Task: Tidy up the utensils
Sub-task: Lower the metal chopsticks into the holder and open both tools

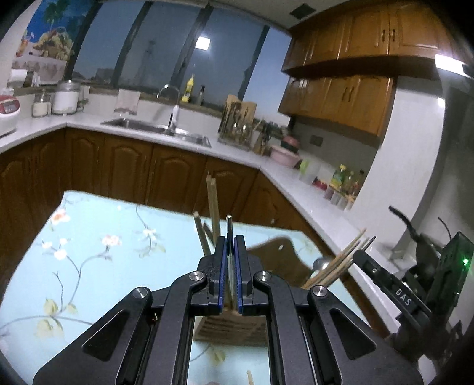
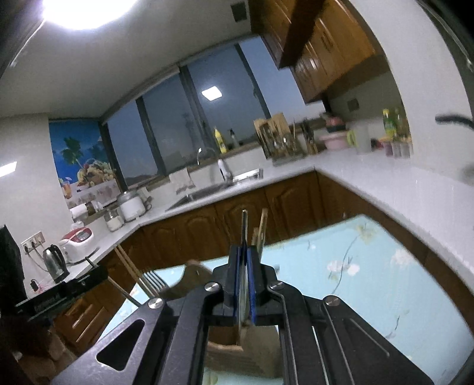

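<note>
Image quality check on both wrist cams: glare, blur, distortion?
Left wrist: heavy fisheye bend and dark corners; the floral tablecloth and wooden holder smear with motion blur, while the left gripper is sharp. Right wrist: ceiling light blows out the top left; dim, grainy counter; right gripper is crisp.

Upright metal utensil (image 1: 229,228), wooden chopsticks (image 1: 214,207) behind
</note>
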Available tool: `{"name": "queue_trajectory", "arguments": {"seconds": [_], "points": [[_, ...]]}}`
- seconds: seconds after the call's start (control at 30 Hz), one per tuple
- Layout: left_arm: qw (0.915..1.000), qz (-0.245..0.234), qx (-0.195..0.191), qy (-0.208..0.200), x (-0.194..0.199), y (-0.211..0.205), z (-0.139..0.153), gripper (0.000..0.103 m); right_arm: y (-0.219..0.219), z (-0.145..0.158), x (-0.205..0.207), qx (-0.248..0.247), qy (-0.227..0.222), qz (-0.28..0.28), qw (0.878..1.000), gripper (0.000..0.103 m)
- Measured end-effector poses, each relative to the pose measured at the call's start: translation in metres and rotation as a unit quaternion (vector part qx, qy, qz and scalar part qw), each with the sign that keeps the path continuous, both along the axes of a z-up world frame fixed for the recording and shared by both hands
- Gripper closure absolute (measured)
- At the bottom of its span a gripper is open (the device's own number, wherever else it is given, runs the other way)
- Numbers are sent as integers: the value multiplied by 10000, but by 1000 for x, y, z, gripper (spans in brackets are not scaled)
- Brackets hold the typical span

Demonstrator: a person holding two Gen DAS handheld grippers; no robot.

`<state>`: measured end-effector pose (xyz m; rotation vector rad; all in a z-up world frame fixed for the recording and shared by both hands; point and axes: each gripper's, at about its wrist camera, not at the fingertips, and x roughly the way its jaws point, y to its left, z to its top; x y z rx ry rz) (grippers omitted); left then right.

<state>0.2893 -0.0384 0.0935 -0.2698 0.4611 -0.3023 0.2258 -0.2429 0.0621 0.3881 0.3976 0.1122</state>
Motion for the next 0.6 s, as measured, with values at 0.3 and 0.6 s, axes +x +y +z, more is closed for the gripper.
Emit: {"name": "queue_trajectory", "arguments": {"seconds": [0.3, 0.6], "points": [[9999, -66, 25, 98, 3, 0, -11, 99, -4, -8, 9, 36, 313, 102, 9995, 97], [9994, -270, -122, 193, 2, 4, -8, 94, -9, -9, 10, 225, 384, 159, 9989, 90]]}}
